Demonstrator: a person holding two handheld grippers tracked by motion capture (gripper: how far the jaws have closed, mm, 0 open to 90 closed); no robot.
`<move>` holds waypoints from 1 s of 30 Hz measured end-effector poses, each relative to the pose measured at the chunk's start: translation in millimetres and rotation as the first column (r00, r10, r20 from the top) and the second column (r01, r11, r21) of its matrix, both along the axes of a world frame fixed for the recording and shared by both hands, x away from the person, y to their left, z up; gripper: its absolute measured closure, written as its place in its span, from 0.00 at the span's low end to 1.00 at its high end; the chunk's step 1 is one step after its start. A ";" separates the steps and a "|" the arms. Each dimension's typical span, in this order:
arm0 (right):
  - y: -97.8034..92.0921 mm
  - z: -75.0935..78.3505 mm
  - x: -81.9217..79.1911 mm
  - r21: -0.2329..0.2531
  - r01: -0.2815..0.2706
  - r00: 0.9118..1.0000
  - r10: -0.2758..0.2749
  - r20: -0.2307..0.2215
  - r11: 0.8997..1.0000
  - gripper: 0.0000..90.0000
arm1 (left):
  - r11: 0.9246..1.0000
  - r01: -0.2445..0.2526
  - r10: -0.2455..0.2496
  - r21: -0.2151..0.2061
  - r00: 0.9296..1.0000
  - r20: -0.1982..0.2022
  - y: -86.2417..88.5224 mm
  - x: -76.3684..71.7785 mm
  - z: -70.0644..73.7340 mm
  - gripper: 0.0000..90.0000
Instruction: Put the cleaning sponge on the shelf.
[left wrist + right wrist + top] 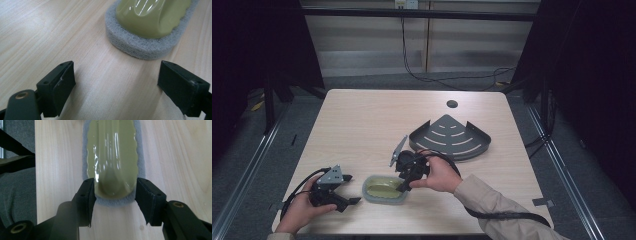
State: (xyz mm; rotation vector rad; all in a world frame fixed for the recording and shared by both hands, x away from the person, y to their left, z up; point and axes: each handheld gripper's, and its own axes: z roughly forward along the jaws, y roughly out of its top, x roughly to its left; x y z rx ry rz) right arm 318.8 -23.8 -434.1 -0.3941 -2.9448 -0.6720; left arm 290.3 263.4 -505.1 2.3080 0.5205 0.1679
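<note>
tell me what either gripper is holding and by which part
The right gripper brackets the scrubber's green handle end, grip not yet certain; the left gripper holds nothing.

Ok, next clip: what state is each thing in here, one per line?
Scrub sponge: flat on the table, green handle up, grey pad down.
Right hand-held gripper: open, jaws either side of the sponge's handle end, not closed.
Left hand-held gripper: open, holding nothing, low over the table short of the sponge.
Corner shelf rack: upright on the table, nothing in it.
</note>
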 end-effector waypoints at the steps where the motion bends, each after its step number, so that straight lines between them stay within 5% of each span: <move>1: 2.6 0.0 0.4 0.004 -0.008 1.000 0.008 0.003 1.000 0.55 | 1.000 0.002 -0.002 -0.001 1.000 0.001 0.2 0.1 0.0 0.15; 10: 25.9 -4.7 -0.3 -0.015 -0.022 1.000 0.022 -0.005 1.000 0.55 | 1.000 0.005 -0.005 -0.005 1.000 0.001 0.7 0.3 -0.3 0.15; 14: 30.7 -6.3 0.3 -0.029 -0.017 1.000 0.017 -0.001 0.999 0.72 | 1.000 0.009 -0.009 -0.006 1.000 0.002 1.1 0.6 -0.4 0.15; 17: 30.1 -6.4 0.7 -0.051 -0.029 1.000 0.029 -0.001 0.998 0.75 | 1.000 0.011 -0.011 -0.005 1.000 0.002 1.4 0.7 -0.4 0.16; 30: -7.3 20.4 10.2 -0.105 0.034 0.999 -0.034 0.004 0.994 0.76 | 1.000 0.010 -0.010 -0.009 1.000 0.006 1.5 1.0 -0.7 0.16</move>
